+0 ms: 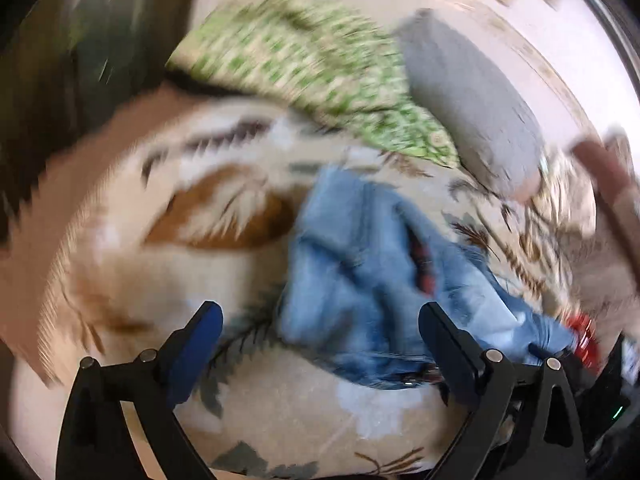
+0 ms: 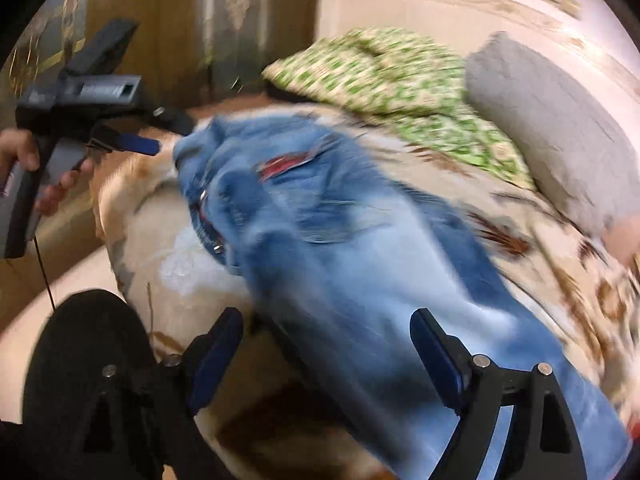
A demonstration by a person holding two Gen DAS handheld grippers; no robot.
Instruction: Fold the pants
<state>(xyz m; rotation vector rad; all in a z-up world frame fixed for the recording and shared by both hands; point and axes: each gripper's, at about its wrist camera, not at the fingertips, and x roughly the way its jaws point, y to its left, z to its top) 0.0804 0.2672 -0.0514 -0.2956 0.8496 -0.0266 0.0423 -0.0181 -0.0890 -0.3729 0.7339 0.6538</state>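
No writing was legible; blur hid any labels. Jeans [image 2: 340, 220] lay on the floral bedspread [image 1: 260, 412]. Left gripper [image 1: 320, 344] and right gripper [image 2: 326, 344] gaped apart, gripping nothing.

Blue pants [image 1: 360, 264] lie crumpled beyond the wide-spread left tool [image 1: 320, 320].

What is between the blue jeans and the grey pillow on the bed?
In the right wrist view, only patterned bedspread lies between the jeans and the grey pillow.
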